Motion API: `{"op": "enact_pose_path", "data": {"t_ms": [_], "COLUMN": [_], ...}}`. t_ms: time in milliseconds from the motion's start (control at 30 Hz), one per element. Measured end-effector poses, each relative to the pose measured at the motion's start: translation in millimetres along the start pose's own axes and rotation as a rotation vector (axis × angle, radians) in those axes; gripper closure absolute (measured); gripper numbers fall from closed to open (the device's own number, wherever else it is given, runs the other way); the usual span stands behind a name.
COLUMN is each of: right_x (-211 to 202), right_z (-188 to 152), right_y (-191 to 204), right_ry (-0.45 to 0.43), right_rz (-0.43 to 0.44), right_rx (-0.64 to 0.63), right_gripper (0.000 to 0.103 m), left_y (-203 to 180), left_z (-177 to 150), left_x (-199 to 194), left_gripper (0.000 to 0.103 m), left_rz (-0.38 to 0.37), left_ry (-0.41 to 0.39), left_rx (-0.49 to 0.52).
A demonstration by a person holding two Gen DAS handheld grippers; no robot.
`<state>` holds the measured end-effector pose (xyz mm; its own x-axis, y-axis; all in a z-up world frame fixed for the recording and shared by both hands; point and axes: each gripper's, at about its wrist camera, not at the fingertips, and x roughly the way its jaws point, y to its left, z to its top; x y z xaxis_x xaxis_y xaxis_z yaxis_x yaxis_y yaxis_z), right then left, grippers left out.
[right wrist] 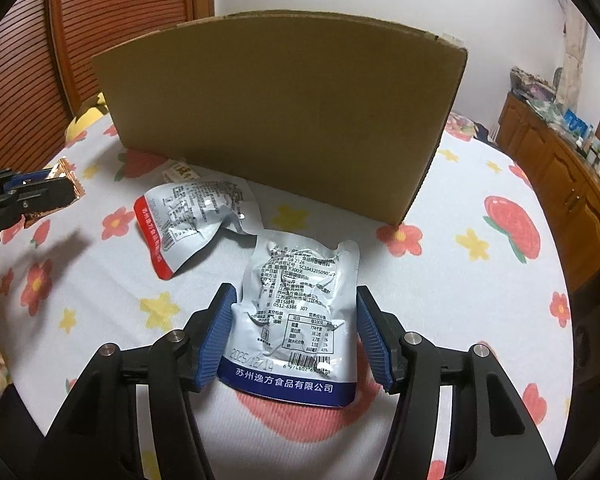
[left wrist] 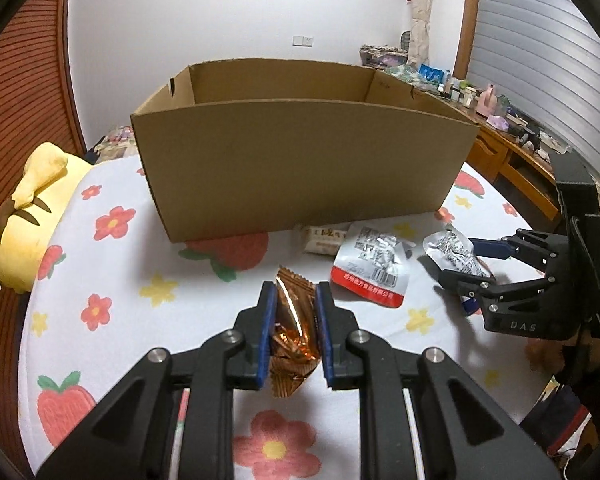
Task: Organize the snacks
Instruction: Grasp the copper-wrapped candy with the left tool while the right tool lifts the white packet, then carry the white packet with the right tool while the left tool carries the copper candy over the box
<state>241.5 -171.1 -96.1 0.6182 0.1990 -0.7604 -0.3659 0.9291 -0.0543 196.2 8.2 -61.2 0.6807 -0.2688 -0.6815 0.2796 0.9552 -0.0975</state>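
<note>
On the bed, in front of the cardboard box (left wrist: 300,168), I have the left claw (left wrist: 294,332) clamped on a copper foil snack packet (left wrist: 294,320). It sits edge-on between the blue pads, crimped ends sticking out front and back, clear of the sheet. Likely the carry pose for dropping it over the box's near wall.

The right claw (right wrist: 296,336) stands apart, straddling a silver vacuum pouch with a blue band (right wrist: 296,312). The pouch lies flat on the floral bedsheet (right wrist: 480,280), printed side up. Its pads sit just beside the pouch edges; I see no squeeze, so I read this as lined up for a grab, not yet gripping.

A second silver pouch, red-banded (right wrist: 192,224), lies crumpled to the left of it, and a small pale wrapped snack (left wrist: 324,238) sits touching the base of the box.

Box: plain corrugated card, open top, tall straight walls, no snacks visible inside from here. Pouches: glossy, wrinkled film, stiff with vacuum creases, so they may slip in ribbed pads. Foil packet: thin, crinkly, saw-tooth sealed ends. A yellow plush toy (left wrist: 28,216) lies at the bed's left edge, out of the way.
</note>
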Motion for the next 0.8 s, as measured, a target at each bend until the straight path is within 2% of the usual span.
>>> {"op": "enact_pose_path", "data": {"t_ms": [800], "right_x": [-70], "right_z": [27], "right_y": [15], "right_ry": [-0.163], "right_rz": [0.012], "right_rx": [-0.054], "right_gripper": [0.042], "left_y": [-26], "left_z": [32], "left_x": [-43], "left_gripper": [0.086], "left_rz": [-0.008], "left_ry": [-0.111], "left_rx": [0.048]}}
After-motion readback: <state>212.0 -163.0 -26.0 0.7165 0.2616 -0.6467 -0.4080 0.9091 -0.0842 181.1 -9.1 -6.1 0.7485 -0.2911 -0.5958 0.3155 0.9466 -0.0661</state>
